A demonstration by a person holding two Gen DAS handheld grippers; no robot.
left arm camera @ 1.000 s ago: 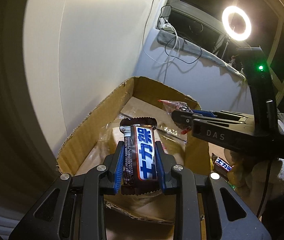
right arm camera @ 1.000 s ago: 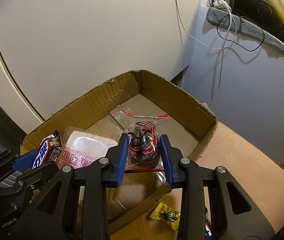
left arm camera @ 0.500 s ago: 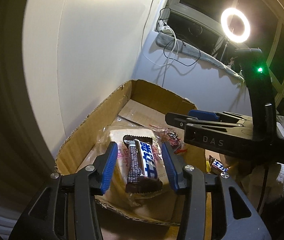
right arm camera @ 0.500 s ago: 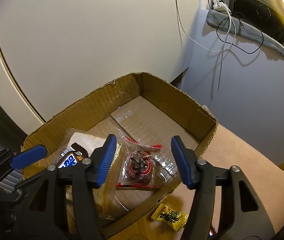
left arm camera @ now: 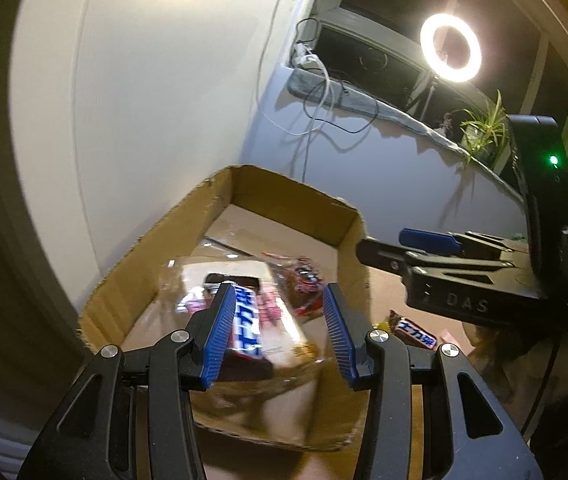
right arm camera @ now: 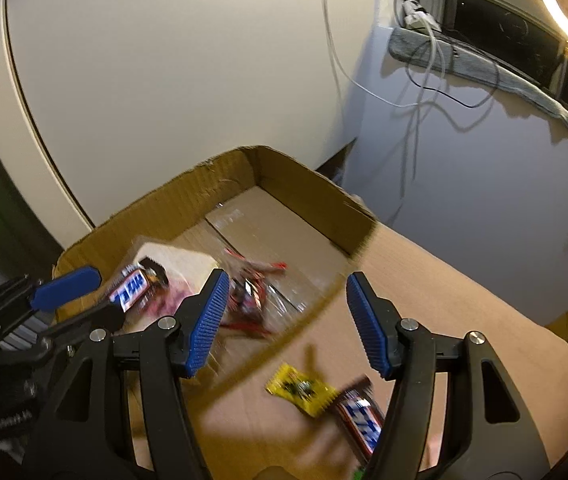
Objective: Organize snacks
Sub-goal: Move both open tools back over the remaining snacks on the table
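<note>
Seen from two wrist cameras: an open cardboard box (right arm camera: 300, 184) against a white wall, holding a flat pale packet (right arm camera: 180, 260), a blue-labelled chocolate bar (left arm camera: 246, 320) lying on that packet, and a clear red-trimmed wrapped snack (right arm camera: 250, 296) just beside them. Left gripper (left arm camera: 276, 332) above the box's near end, jaws apart and empty, the bar lying loose below; right gripper (right arm camera: 288, 324) over the box's near rim, jaws spread wide, gripping nothing. Outside the box on the tan surface (right arm camera: 444, 292), a yellow candy (right arm camera: 300, 390) touching a second blue-labelled bar (right arm camera: 360, 420); ring light (left arm camera: 450, 48) glowing by a dark window.
</note>
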